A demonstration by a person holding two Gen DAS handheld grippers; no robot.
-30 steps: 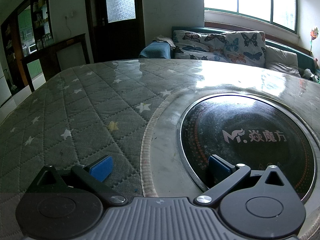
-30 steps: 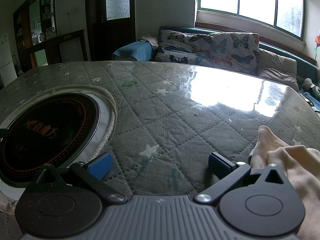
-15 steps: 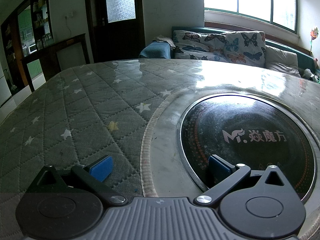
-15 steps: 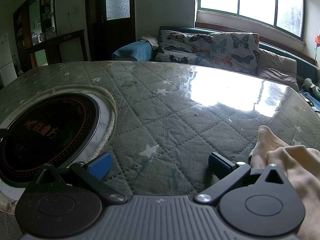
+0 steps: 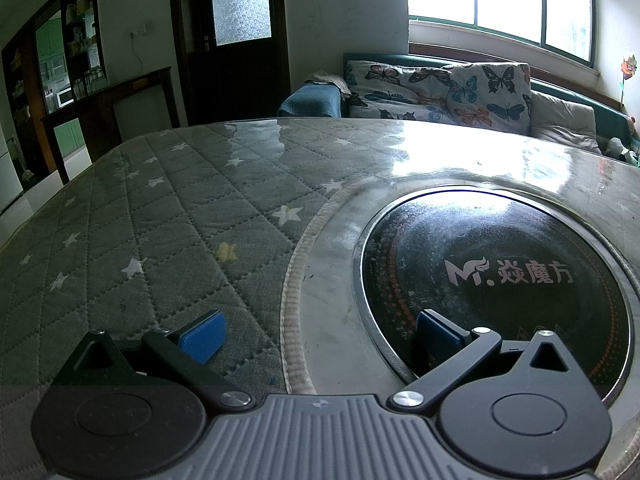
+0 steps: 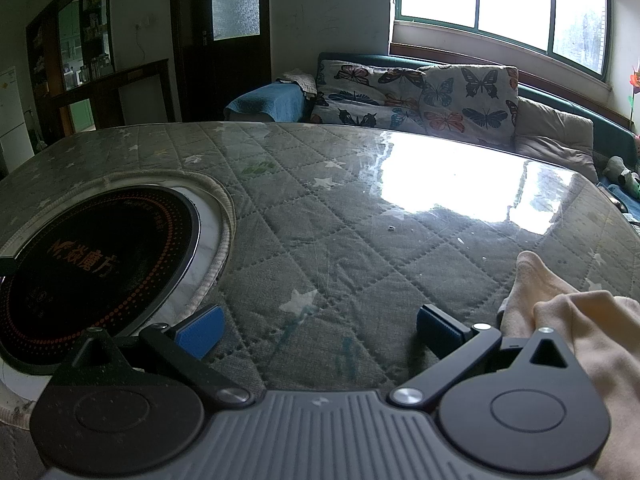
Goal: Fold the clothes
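Table (image 5: 168, 216) under quilted star-print cover and glossy clear sheet, with round black cooktop (image 5: 496, 280) recessed in a cutout. Left gripper (image 5: 320, 336) spread wide and empty, one blue pad (image 5: 202, 336) over the quilting at 8 o'clock of the left wrist view, the other over the cooktop rim at 5 o'clock. Right gripper (image 6: 320, 332) likewise spread wide and holding nothing, low over bare cover. Cream garment (image 6: 580, 320) bunched at 4 o'clock of the right wrist view, just beside the right-hand pad (image 6: 440, 328) and partly hidden behind the gripper body; absent from the left wrist view. Sofa (image 6: 420, 96) with butterfly cushions at 12 o'clock, beyond the far table edge.

Stage, as judged: folding not begun, garment crumpled, neither tool engaged.

Hazards, as judged:
- Grasp on a thick bunch instead of a single edge, caused by the piled folds: several layers lifted together, no flat spread.
- Slide of fabric over the glossy sheet under a sideways push, caused by low friction: garment carried toward the table edge at 3 o'clock.
- Drag across the cooktop cutout at 9 o'clock: snag on the raised hem around the cutout, or soiling from marks on the rim.
- Glare from the window at 1 o'clock: cream edges hard to make out.
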